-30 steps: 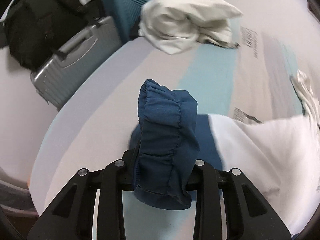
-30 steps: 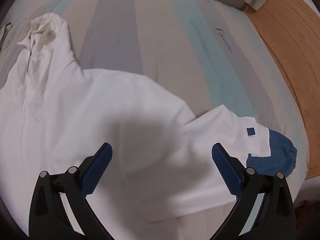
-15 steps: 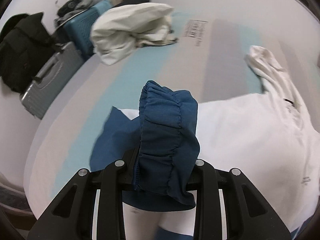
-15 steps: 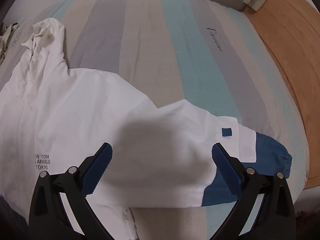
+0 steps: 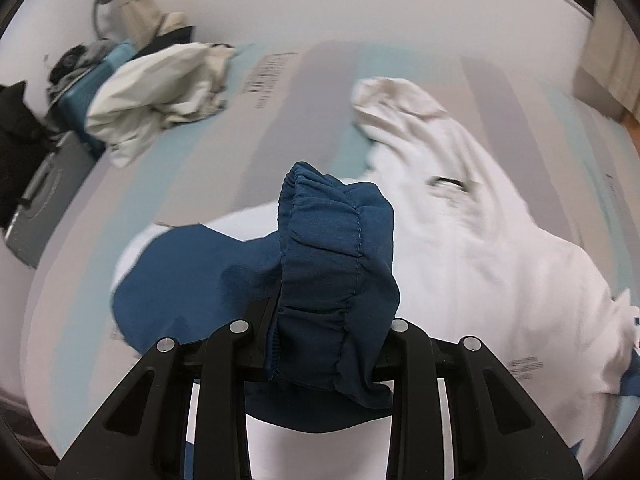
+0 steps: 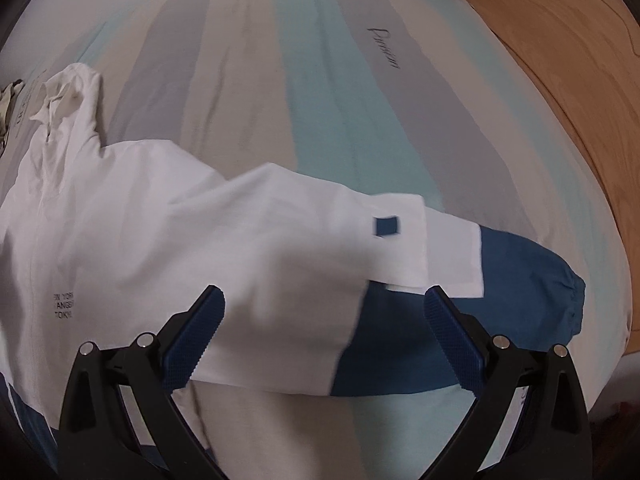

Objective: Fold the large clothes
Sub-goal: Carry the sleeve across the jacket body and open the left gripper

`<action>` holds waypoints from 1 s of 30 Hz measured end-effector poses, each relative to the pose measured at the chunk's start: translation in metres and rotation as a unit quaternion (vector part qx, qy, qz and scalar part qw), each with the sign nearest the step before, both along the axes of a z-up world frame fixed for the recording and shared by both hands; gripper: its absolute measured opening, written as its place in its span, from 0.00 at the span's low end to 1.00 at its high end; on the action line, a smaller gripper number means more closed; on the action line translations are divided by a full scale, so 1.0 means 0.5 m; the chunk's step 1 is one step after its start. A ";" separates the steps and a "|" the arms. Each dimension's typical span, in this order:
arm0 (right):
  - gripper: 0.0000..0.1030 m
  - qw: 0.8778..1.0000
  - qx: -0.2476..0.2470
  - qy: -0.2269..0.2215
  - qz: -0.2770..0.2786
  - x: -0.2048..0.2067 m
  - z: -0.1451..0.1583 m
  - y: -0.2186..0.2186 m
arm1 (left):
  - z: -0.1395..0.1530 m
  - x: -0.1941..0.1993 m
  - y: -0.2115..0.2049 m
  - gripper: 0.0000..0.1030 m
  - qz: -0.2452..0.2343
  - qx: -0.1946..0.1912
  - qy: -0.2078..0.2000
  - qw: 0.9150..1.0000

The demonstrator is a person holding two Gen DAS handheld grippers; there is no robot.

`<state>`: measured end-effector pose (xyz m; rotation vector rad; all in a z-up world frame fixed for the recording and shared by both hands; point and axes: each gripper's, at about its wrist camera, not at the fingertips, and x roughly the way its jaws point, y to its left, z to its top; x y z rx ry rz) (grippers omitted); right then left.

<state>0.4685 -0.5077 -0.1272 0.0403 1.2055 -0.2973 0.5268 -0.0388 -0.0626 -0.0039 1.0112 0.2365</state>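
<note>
Blue cuff [image 5: 336, 276] carried over jacket [image 5: 480, 248] — bed's [image 6: 320, 80] edge near

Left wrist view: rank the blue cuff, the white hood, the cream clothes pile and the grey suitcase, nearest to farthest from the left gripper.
1. Blue cuff: pinched in the left gripper.
2. White hood: ahead, right.
3. Cream clothes pile: far left, on the bed.
4. Grey suitcase: off the bed's left edge; too close to call against the pile.
</note>
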 end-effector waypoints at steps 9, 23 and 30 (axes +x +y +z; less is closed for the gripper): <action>0.93 1.000 0.000 -0.004 -0.001 -0.051 -0.010 -0.083 | -0.030 0.017 -0.242 0.28 -0.072 -0.013 0.013 0.997; 0.93 0.999 -0.006 -0.006 -0.032 -0.121 -0.024 -0.239 | -0.123 0.022 -0.505 0.28 -0.150 0.005 0.049 0.988; 0.93 0.999 -0.009 -0.013 -0.050 -0.160 -0.032 -0.319 | -0.166 0.035 -0.574 0.29 -0.165 0.024 0.069 0.984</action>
